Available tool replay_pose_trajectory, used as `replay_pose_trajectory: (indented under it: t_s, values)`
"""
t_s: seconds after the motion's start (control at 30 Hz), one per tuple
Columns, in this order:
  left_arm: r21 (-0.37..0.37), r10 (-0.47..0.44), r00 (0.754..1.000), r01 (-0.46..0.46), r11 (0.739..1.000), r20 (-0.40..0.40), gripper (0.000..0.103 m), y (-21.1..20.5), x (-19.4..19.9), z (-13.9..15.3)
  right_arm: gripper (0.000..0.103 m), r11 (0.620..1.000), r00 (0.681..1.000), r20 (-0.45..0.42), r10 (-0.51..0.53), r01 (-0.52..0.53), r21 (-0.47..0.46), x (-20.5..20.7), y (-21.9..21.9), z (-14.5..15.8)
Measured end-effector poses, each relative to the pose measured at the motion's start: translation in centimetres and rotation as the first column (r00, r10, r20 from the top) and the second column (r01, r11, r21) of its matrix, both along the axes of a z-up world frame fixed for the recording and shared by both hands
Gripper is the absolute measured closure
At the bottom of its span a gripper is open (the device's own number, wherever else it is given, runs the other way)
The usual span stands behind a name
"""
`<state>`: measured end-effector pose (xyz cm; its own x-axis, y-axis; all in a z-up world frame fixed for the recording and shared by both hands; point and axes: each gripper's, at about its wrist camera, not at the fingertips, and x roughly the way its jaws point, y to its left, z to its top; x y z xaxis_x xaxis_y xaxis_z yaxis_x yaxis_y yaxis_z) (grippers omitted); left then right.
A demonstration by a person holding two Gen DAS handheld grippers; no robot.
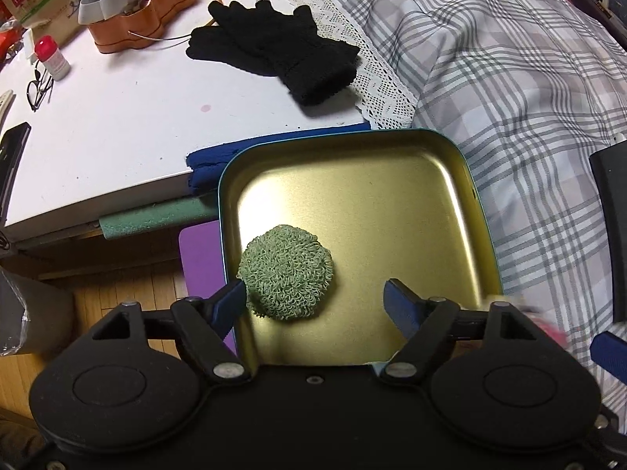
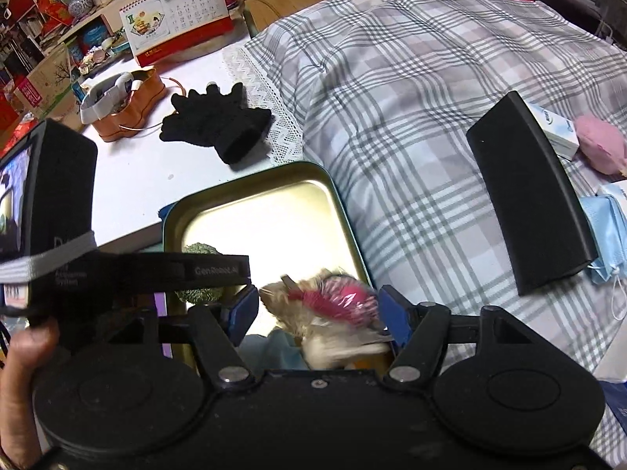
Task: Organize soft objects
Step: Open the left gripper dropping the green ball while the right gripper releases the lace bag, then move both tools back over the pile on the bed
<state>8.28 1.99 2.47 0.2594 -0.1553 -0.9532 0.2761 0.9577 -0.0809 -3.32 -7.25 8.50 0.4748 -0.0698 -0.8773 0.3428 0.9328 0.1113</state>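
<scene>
A round green knitted pad (image 1: 288, 272) lies in the teal tin (image 1: 470, 180) with the gold inside. My left gripper (image 1: 315, 293) hangs open over it; its left finger (image 1: 233, 297) touches the pad's edge and the right finger stands well apart. In the right wrist view a pink and cream fluffy toy (image 2: 337, 305), blurred, sits between the jaws of my right gripper (image 2: 318, 309) over the tin's (image 2: 341, 211) near edge. A slight gap shows at the left pad. The green pad (image 2: 200, 250) is partly hidden behind the left gripper's strap. Black gloves (image 1: 274, 55) (image 2: 219, 125) lie on the white table.
The tin rests on a blue cloth (image 1: 203, 160) at the table's edge beside a plaid bedcover (image 2: 411, 117). On the bedcover lie a black case (image 2: 529, 196), a pink soft thing (image 2: 601, 149) and a blue face mask (image 2: 603, 235). An orange tin (image 1: 137, 15) and glasses (image 1: 39, 88) sit on the table.
</scene>
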Motion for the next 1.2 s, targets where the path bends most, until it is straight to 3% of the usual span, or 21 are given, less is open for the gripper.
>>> replay_pose_trajectory:
  t_s: [0.7, 1.2]
  values:
    - [0.068, -0.071, 0.997, 0.071, 0.995, -0.007, 0.029, -1.6, -1.0, -1.1, 0.037, 0.997, 0.996, -0.042, -0.076, 0.075, -0.006, -4.1, -2.2, -0.5]
    - [0.09, -0.233, 0.972, 0.232, 0.968, -0.001, 0.025, -4.1, -4.5, -2.1, 0.037, 0.969, 0.969, -0.012, -0.246, 0.246, -0.029, -13.1, -6.4, 1.2]
